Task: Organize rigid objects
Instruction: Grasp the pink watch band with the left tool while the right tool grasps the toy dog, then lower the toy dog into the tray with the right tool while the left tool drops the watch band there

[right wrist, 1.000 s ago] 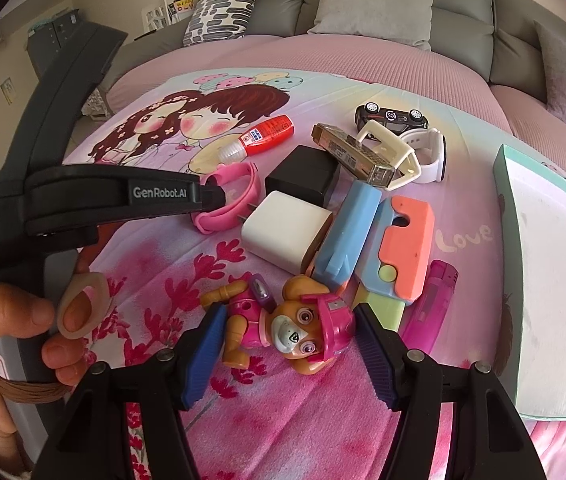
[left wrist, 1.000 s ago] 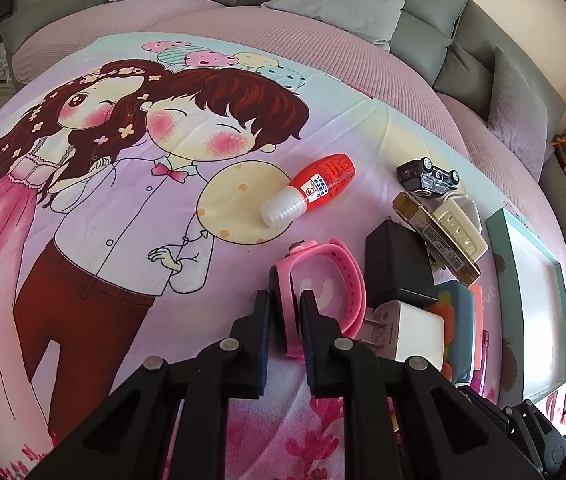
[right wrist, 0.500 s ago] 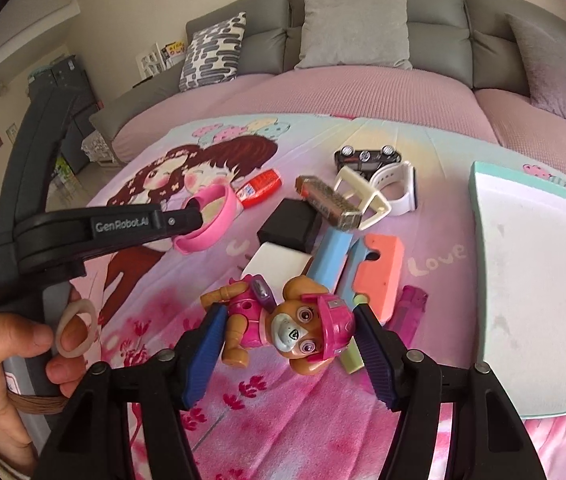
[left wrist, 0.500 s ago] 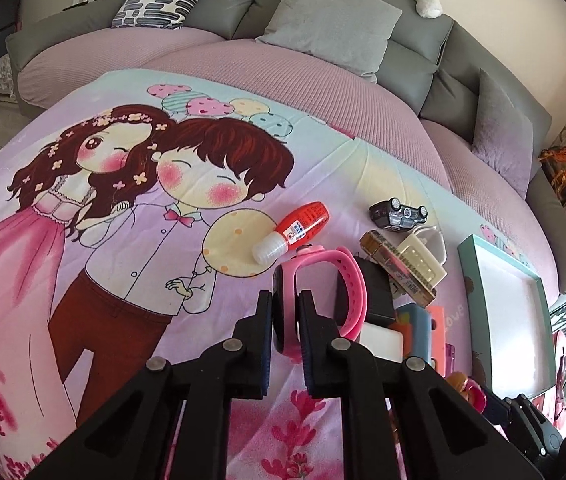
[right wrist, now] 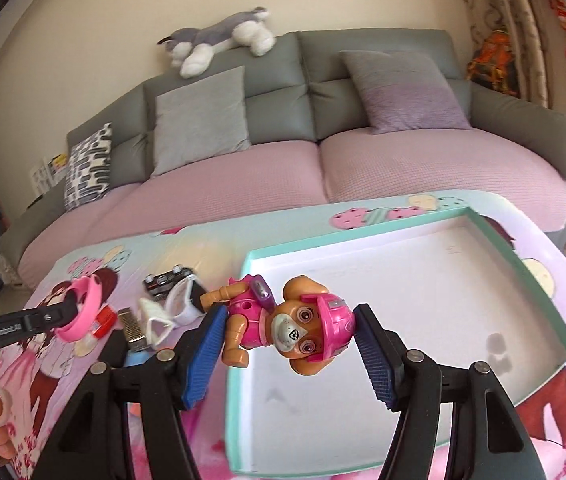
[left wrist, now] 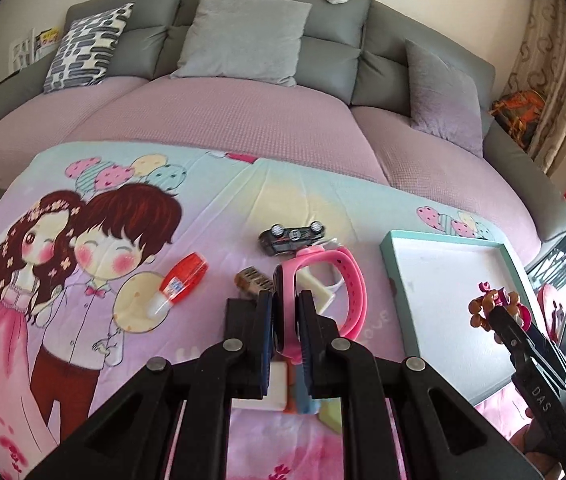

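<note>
From the left wrist view, the left tongs are clamped on a pink smartwatch, held clear above the cartoon-print blanket. Beyond it lie a red glue bottle, a black toy car and a white strap piece, packed close together. To the right sits a teal-rimmed tray, its white floor bare and its near rim just beside the clutter. The right tongs hang over the tray's right side with the toy.

From the right wrist view, the right tongs grip a pink pup figure by head and body, hanging over the tray near its left rim; most of the tray floor lies open. At the left edge the other tongs carry the watch above the pile. A grey sofa with purple seat covers backs the scene, a plush husky on top.
</note>
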`<state>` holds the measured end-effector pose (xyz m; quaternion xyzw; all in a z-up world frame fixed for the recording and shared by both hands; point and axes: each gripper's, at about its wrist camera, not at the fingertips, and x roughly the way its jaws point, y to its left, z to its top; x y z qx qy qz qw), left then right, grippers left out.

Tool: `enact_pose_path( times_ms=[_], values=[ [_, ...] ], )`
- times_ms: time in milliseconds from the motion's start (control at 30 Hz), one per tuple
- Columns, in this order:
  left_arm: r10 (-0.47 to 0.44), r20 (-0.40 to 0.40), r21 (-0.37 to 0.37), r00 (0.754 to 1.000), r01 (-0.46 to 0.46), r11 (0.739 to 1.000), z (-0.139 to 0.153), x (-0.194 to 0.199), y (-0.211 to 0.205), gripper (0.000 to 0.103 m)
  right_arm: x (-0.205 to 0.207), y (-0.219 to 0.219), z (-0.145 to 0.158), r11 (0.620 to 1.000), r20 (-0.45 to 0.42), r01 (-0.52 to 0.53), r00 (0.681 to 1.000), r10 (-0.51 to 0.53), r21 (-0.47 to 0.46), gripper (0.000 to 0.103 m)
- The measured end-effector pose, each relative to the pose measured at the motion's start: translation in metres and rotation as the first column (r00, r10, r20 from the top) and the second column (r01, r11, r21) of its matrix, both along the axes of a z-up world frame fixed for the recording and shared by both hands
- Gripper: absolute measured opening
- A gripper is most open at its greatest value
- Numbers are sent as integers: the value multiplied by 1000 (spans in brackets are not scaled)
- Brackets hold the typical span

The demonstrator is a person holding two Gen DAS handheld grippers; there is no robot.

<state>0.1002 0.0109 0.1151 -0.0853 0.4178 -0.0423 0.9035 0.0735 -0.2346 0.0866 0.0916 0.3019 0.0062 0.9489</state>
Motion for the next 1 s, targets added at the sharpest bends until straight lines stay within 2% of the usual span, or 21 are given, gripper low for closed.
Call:
enact_pose_path(
  times_ms=[133, 333, 567, 767, 1000],
  values=[
    [-84, 8, 13, 996, 84, 996, 8, 16, -42, 13, -3, -32, 2, 980, 16, 179, 984, -178, -91, 67],
    [-149, -9, -15, 989, 149, 989, 6, 36, -93, 13, -10, -67, 3, 943, 32, 302, 953, -301, -138, 67],
    [-183, -20, -9, 983, 183, 983, 3, 48, -144, 13, -16, -94, -3, 924, 10, 366, 930, -367, -106, 67],
    [-215, -64, -4, 974, 216, 976, -19, 48, -176, 13, -18, -112, -9, 907, -16, 411, 910, -414, -91, 67],
    [-220, -109, 14, 969, 222, 975, -43, 50, -195, 13, -17, -119, -13, 904, -35, 419, 906, -423, -83, 67]
  ],
)
